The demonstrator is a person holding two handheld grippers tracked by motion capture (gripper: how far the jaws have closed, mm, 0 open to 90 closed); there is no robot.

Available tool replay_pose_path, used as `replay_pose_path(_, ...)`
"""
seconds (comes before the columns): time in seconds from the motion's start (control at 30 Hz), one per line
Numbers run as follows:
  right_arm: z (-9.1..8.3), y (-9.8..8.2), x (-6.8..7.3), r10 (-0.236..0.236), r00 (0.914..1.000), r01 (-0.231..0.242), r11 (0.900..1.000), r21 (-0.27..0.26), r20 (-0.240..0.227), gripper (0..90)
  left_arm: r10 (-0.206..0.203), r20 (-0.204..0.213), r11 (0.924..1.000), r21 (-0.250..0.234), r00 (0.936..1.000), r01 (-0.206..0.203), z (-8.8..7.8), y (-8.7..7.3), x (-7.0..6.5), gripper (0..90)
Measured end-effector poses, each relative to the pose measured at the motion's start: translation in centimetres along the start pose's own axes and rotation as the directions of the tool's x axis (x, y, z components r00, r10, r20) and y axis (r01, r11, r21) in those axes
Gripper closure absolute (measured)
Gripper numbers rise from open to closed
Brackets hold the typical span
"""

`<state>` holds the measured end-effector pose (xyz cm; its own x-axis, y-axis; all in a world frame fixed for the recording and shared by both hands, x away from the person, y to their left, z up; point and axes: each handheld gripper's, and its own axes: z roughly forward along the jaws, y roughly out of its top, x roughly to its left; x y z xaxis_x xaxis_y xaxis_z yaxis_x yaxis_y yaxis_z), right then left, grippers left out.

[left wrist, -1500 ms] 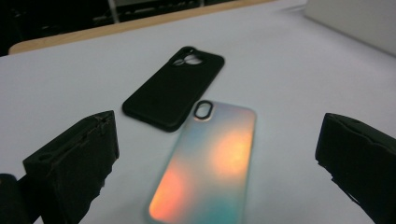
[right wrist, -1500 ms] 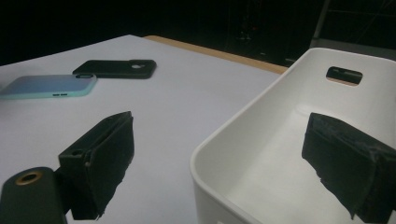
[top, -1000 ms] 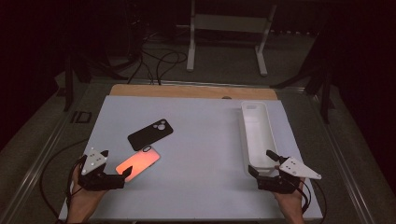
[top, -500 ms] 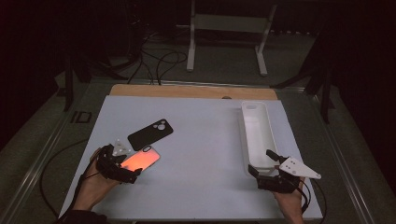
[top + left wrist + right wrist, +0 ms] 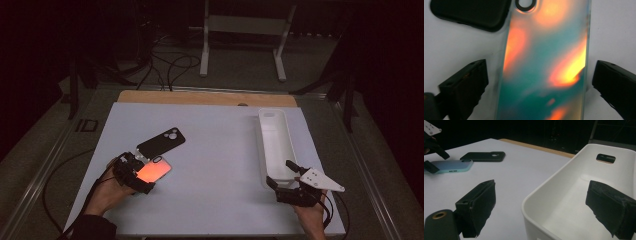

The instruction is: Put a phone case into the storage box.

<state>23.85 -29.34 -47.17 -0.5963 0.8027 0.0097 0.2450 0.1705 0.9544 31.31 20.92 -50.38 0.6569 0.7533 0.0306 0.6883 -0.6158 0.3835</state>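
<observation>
Orange and teal shimmer across the iridescent phone case, which lies flat on the white table at its near left. In the left gripper view the left gripper has its two black jaws spread wide, one on either side of the case, with a strip of bare table between each jaw and the case's long edges, so nothing is clamped. The round camera cut-out of the case sits at its far end. In the high view the case glows orange just in front of the left gripper, which the person's left hand holds low over the table.

A black phone case lies just beyond the iridescent one, slanted, its near corner right by the coloured case's far end; whether the two touch I cannot tell. The left gripper view shows the black case at top left.

On the right side of the table a long white plastic bin stands lengthwise, with a slot handle cut in its far wall. The right gripper sits at the bin's near end, held by the right hand. In the right gripper view its jaws stand wide apart astride the bin's near corner, one outside over the table and one over the bin's inside, gripping nothing. That view also shows both cases far off to the left.
</observation>
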Motion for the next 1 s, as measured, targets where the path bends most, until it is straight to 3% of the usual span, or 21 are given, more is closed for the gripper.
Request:
replay_pose_path(0.17,-0.05,0.0,-0.04,0.004,1.0,-0.004,1.0,0.0,0.005,9.2,-0.008,0.037,1.0,0.005,0.9993,0.008,-0.08,0.01,0.17,13.8)
replay_pose_path(0.47,-0.05,-0.01,0.0,0.004,1.0,-0.004,1.0,0.002,0.007,9.2,-0.019,0.045,0.998,0.062,0.9988,0.016,0.09,0.67,0.25,14.2)
replay_pose_path(0.83,0.0,-0.01,-0.02,0.005,1.0,-0.005,1.0,0.002,0.004,9.2,-0.006,0.039,0.9989,0.047,0.9992,0.005,-0.04,0.53,0.17,16.4)
replay_pose_path(1.0,-0.01,0.0,-0.14,0.012,0.9999,-0.012,1.0,-0.003,0.001,9.2,-0.018,0.032,0.9996,0.023,0.9993,0.017,-0.22,0.33,0.01,17.0)
